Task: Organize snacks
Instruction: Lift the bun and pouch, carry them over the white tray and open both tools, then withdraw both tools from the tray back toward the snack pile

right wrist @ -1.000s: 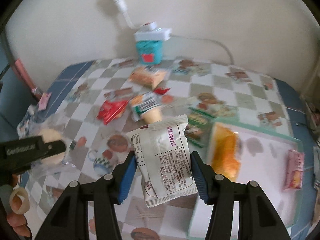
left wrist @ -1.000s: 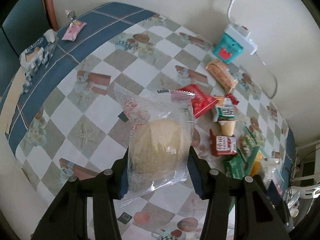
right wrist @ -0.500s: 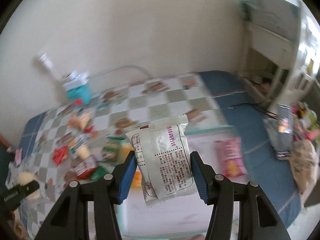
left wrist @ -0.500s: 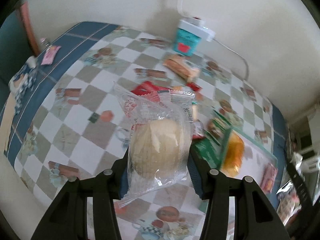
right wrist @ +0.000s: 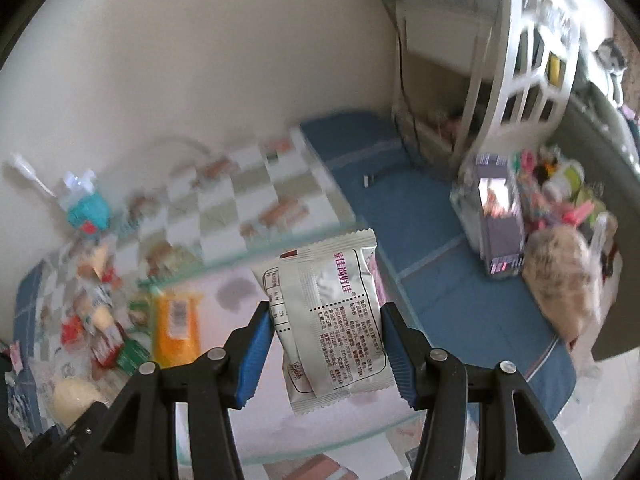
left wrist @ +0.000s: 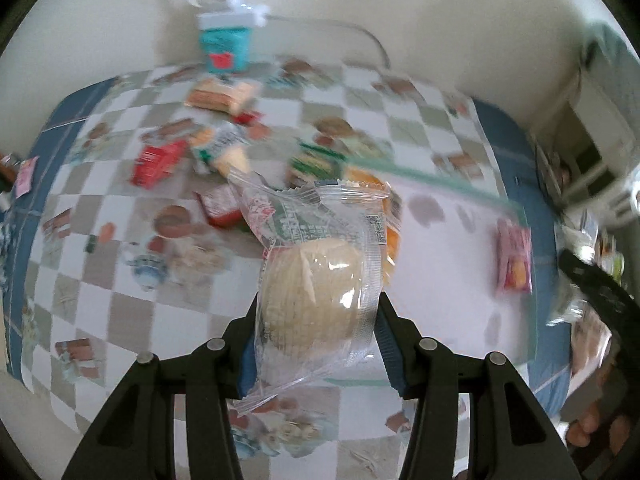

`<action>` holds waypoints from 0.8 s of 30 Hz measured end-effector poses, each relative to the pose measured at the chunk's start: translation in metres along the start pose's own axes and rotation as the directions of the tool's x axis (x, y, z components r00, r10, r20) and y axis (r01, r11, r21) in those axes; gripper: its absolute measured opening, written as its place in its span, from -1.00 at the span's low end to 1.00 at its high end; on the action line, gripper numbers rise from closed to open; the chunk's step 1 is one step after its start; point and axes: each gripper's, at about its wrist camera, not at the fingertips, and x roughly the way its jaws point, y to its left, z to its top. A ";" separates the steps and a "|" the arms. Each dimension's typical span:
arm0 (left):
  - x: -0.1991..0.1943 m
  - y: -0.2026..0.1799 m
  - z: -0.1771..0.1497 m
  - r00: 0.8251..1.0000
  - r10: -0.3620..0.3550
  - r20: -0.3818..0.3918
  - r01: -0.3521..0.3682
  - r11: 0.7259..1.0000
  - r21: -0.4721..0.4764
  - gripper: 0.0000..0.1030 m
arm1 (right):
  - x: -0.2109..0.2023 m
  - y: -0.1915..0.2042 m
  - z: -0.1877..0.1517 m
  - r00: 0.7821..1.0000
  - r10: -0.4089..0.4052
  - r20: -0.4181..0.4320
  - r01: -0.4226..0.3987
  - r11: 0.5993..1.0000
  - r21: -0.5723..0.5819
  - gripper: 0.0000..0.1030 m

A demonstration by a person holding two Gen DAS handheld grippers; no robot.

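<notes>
A clear packet with a round pale pastry [left wrist: 316, 296] is clamped between the blue pads of the left gripper [left wrist: 318, 354], the wrapper's crimped top standing upright above the jaws. A silver-white packet printed with purple text [right wrist: 332, 320] is clamped in the same way by the right gripper [right wrist: 326, 354], slightly tilted, its lower edge hanging below the pads. Both packets are held in the air above a checked tablecloth [left wrist: 120, 288] with a blue border. In the left wrist view, a white tray with a pale green rim [left wrist: 448, 256] is seen just beyond and to the right of the held pastry; a pink packet [left wrist: 514, 258] lies near its right side and an orange packet [left wrist: 392, 236] lies at its left end, partly hidden behind the clear wrapper. Loose snacks are scattered on the cloth to the far left of the tray, among them a red packet [left wrist: 158, 162], a green packet [left wrist: 316, 162] and an orange-and-white packet [left wrist: 222, 96], all blurred. A teal box [left wrist: 226, 50] with a white power strip on top stands against the far wall. In the right wrist view the same tray [right wrist: 248, 452] lies under the silver packet, the orange packet [right wrist: 178, 322] on its left part, and the left gripper with its pastry is seen at the lower left corner. A heap of further bags [right wrist: 560, 280] is seen at the right, beyond the cloth's blue border.
</notes>
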 end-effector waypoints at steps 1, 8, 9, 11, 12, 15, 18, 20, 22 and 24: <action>0.006 -0.006 -0.002 1.000 -0.003 -0.017 0.003 1.000 0.016 0.02 | 0.014 0.000 -0.005 0.999 -0.004 -0.047 0.004 1.000 0.000 0.11; 0.037 -0.035 -0.011 0.996 0.018 -0.082 -0.010 0.996 0.093 0.02 | 0.066 -0.005 -0.031 0.977 -0.031 -0.212 0.031 1.000 -0.003 0.11; 0.039 -0.037 -0.011 0.996 0.016 -0.085 -0.007 0.995 0.095 0.03 | 0.072 -0.007 -0.033 0.973 -0.028 -0.227 0.030 1.000 0.005 0.12; 0.044 -0.040 -0.012 0.996 0.010 -0.094 0.000 0.995 0.100 0.03 | 0.077 -0.008 -0.036 0.971 -0.030 -0.238 0.034 0.999 0.013 0.12; 0.046 -0.041 -0.012 0.995 0.006 -0.099 0.004 0.995 0.103 0.03 | 0.079 -0.009 -0.036 0.970 -0.033 -0.242 0.037 0.999 0.014 0.12; 0.048 -0.045 -0.012 0.994 -0.004 -0.110 0.016 0.994 0.109 0.08 | 0.080 -0.011 -0.037 0.968 -0.037 -0.247 0.045 0.999 0.025 0.13; 0.047 -0.044 -0.010 0.995 0.005 -0.099 0.006 0.994 0.111 0.43 | 0.078 -0.015 -0.036 0.966 -0.043 -0.254 0.055 0.998 0.040 0.15; 0.043 -0.040 -0.008 0.996 0.011 -0.087 -0.002 0.995 0.101 0.50 | 0.077 -0.014 -0.034 0.968 -0.039 -0.247 0.050 0.998 0.041 0.45; 0.041 -0.033 -0.004 0.996 0.010 -0.084 -0.004 0.997 0.077 0.60 | 0.074 -0.013 -0.031 0.972 -0.028 -0.233 0.041 0.998 0.048 0.55; 0.037 -0.021 0.000 0.997 0.022 -0.073 -0.019 0.999 0.036 0.66 | 0.072 -0.010 -0.029 0.975 -0.027 -0.223 0.038 0.998 0.047 0.59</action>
